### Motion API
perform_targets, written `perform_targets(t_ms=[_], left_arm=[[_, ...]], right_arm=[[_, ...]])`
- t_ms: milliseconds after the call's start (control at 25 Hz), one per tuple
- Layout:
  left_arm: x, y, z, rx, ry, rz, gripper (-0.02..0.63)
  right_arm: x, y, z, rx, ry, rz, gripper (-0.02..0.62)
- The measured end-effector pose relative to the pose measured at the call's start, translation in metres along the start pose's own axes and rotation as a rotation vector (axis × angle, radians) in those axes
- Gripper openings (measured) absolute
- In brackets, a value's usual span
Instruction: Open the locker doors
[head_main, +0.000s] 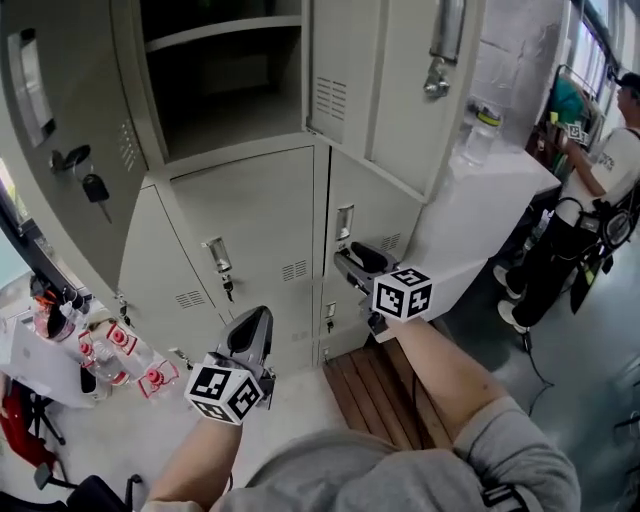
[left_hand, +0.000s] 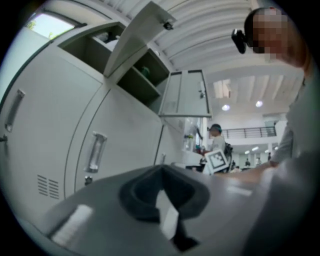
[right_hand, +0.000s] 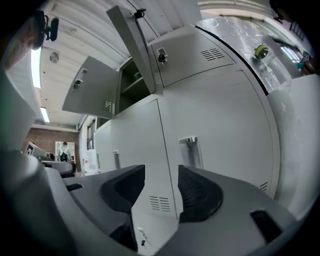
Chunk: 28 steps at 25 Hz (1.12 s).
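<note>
Grey sleeve (head_main: 500, 450) and two bare forearms sit closest, reaching toward the lockers. Take the closed locker door (head_main: 250, 215) in the middle as the mark.

Far to its left and higher, an open door (head_main: 60, 120) swings out, with a key (head_main: 96, 187) hanging from its lock. Low to its left, plastic bottles (head_main: 105, 350) lie in a cluster. Straight above it, an open compartment (head_main: 220, 100) shows a bare shelf.

Just below it the left gripper (head_main: 254, 318) points toward its lower edge without reaching it. Its fingers meet at the tips and hold nothing. The door's own handle (head_main: 218, 258) stands up and to the left of those tips, well apart from them.

To the door's right is a neighbouring door (head_main: 385, 215), also shut, with a second handle (head_main: 344, 225) near the shared seam. The right gripper (head_main: 350, 262) hangs just under that handle — fingers spread, nothing between them. In the right gripper view the seam between the two doors runs through the gap, and the handle stands above the right finger, untouched.

Lower right of the door lies a wooden bench (head_main: 380, 390). Far to the right stands a person (head_main: 600, 180).
</note>
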<state>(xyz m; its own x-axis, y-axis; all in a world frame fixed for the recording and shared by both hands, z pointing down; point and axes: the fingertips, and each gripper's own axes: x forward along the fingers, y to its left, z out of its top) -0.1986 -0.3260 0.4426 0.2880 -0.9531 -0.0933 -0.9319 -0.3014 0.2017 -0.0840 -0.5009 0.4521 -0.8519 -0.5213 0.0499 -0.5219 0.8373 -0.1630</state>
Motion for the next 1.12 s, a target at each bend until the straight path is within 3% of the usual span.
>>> perform_targets(t_ms=[240, 600, 840, 1120], left_arm=[[0.019, 0.021, -0.001, -0.004, 0.041, -0.122, 0.002], [0.017, 0.049, -0.007, -0.011, 0.087, -0.203, 0.002], [0.021, 0.049, -0.009, -0.019, 0.090, -0.202, 0.002], [0.038, 0.006, -0.012, -0.020, 0.079, -0.185, 0.002]], right_arm=[[0.047, -0.031, 0.014, -0.086, 0.007, -0.147, 0.209], [0.068, -0.034, 0.022, -0.087, -0.002, -0.182, 0.209], [0.066, -0.035, 0.022, -0.051, -0.002, -0.132, 0.209], [0.029, -0.026, 0.018, -0.015, 0.004, 0.014, 0.201]])
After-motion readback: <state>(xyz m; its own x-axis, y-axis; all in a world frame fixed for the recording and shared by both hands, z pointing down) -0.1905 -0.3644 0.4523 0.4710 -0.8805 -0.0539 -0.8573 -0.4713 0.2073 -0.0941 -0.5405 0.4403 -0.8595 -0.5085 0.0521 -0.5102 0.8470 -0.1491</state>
